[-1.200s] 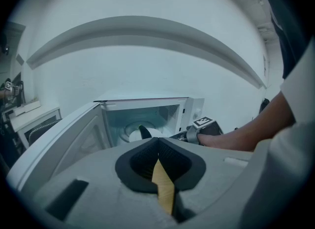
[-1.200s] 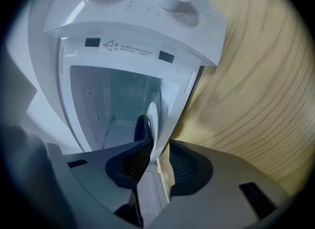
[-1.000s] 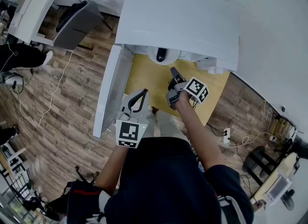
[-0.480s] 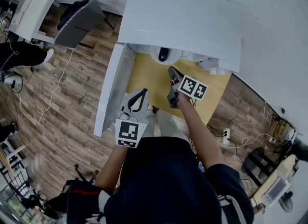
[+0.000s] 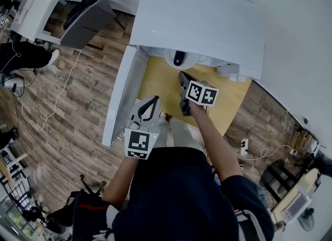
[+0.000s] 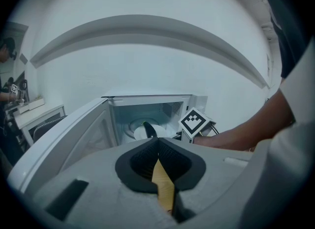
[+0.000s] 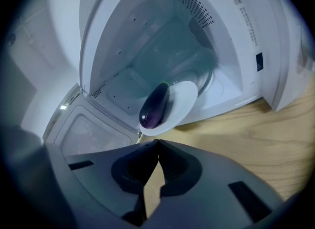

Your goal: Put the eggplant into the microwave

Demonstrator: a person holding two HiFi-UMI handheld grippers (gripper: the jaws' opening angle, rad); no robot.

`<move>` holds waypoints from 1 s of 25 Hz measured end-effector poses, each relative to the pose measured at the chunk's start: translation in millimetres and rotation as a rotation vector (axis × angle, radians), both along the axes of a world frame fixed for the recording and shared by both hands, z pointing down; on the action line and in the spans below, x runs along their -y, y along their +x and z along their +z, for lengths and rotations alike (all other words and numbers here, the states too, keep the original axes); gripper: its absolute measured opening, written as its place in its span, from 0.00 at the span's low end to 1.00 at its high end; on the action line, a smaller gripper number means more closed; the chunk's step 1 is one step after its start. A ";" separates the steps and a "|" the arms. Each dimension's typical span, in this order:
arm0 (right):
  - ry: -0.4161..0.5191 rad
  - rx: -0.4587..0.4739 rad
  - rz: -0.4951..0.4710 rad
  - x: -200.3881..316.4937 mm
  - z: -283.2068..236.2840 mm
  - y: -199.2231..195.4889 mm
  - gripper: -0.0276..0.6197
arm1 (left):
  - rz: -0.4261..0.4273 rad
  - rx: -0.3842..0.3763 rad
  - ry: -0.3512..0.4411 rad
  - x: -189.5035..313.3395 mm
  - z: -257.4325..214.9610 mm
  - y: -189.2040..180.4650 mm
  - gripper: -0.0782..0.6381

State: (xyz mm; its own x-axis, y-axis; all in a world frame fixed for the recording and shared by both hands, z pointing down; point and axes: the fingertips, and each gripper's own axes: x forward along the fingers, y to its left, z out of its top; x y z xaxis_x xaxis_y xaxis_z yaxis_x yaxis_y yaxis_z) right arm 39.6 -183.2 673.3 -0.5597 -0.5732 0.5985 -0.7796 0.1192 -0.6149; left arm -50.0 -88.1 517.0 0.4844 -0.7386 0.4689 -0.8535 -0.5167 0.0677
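On the wooden table (image 5: 155, 82), the eggplant (image 7: 154, 106) lay inside the microwave (image 5: 197, 22) at twelve o'clock, door (image 5: 118, 97) open, left gripper (image 6: 157, 147) and right gripper (image 7: 158, 143) clenched empty.

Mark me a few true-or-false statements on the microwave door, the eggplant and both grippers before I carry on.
1. The white microwave has its door swung open. True.
2. The dark purple eggplant lies bare on the cavity floor with no dish under it. False: it lies on a round white plate at the microwave's opening.
3. The right gripper is shut on the eggplant. False: its jaws have just closed together on nothing, and the eggplant lies apart, ahead of them.
4. The left gripper has its jaws together with nothing between them. True.
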 end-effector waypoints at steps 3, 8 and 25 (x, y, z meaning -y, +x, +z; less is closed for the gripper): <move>-0.005 0.006 -0.001 1.1 2.2 -3.3 0.06 | -0.003 0.000 -0.006 -1.1 3.0 -0.2 0.13; -0.008 0.016 0.006 5.9 2.5 -5.8 0.06 | -0.008 0.001 -0.011 0.5 4.6 -0.9 0.13; -0.037 0.060 0.059 29.6 3.6 -3.3 0.06 | -0.016 0.000 -0.023 11.0 8.0 -2.6 0.13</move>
